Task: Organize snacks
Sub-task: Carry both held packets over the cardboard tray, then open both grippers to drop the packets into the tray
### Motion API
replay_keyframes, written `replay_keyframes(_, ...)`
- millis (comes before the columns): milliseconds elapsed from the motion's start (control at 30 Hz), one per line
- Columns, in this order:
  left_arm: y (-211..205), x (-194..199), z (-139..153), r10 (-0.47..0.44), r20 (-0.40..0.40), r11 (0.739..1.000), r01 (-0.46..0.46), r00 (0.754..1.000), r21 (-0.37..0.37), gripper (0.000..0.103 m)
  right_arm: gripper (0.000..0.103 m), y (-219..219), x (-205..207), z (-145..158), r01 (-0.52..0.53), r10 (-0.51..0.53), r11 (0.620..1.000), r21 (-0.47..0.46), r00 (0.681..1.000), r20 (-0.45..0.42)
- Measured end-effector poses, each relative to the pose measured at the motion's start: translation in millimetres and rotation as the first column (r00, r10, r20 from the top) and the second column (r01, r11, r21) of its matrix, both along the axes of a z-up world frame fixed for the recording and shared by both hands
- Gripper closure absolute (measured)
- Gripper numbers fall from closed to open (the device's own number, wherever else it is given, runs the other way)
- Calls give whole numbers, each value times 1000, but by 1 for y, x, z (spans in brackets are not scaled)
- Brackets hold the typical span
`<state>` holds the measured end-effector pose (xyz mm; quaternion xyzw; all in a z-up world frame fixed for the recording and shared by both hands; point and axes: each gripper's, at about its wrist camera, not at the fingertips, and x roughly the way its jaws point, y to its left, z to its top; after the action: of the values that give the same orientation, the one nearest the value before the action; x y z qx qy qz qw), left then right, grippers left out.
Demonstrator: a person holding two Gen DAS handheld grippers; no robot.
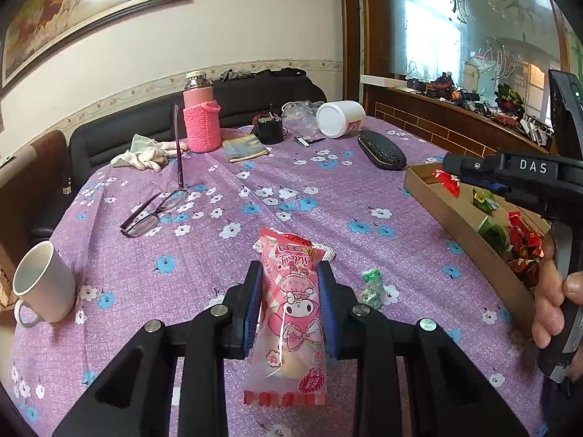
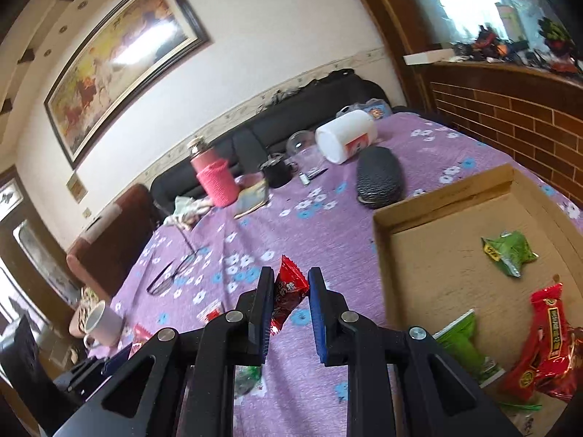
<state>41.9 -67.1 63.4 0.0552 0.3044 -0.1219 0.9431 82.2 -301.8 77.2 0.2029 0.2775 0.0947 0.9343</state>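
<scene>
Clamped between the left gripper [image 1: 289,284] fingers, a pink snack packet [image 1: 291,313] hangs lifted above the purple-clothed counter [image 1: 328,196], while the right gripper [image 2: 290,295] fingers, closed only partway, pinch a red candy [image 2: 288,287] with the packet's corner sticking out. Both hands seem to be mid-carry toward the cardboard tray [image 2: 437,204], which sits at three o'clock and already holds green and red packets. Next, each load needs swinging over the tray rim before release; a green candy [image 1: 372,287] and another wrapper still wait on the cloth.
</scene>
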Motion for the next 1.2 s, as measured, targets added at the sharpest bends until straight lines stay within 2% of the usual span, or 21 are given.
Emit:
replay_keyframes(233, -22, -6, 13, -22, -21, 1000, 22, 1000, -6, 75, 83, -18, -7, 8, 32, -32, 999, 42, 999, 11)
replay_keyframes(433, -65, -22, 32, -94, 12, 996, 94, 995, -3, 75, 83, -41, -26, 23, 43, -45, 998, 46, 998, 49)
replay_keyframes(600, -113, -27, 43, -186, -11, 980, 185, 982, -72, 75, 83, -93, -41, 19, 154, -157, 986, 57, 986, 55)
replay_keyframes(700, -149, -28, 41, -246, -40, 964, 240, 968, -114, 75, 83, -133, -48, 11, 244, -248, 966, 87, 968, 35)
replay_keyframes(833, -188, -26, 30, -311, -76, 941, 295, 948, -164, 74, 83, -162, -46, -6, 292, -289, 952, 93, 956, -41)
replay_keyframes(967, -212, -18, 10, -342, -119, 927, 313, 932, -207, 75, 83, -168, -41, -14, 285, -276, 954, 89, 956, -100)
replay_keyframes(1100, -219, -17, -9, -365, -155, 923, 335, 918, -190, 75, 83, -162, -36, -15, 264, -256, 963, 47, 958, -129)
replay_keyframes(1200, -219, -17, -14, -380, -172, 915, 344, 909, -210, 75, 83, -158, -34, -18, 252, -245, 967, 33, 959, -146)
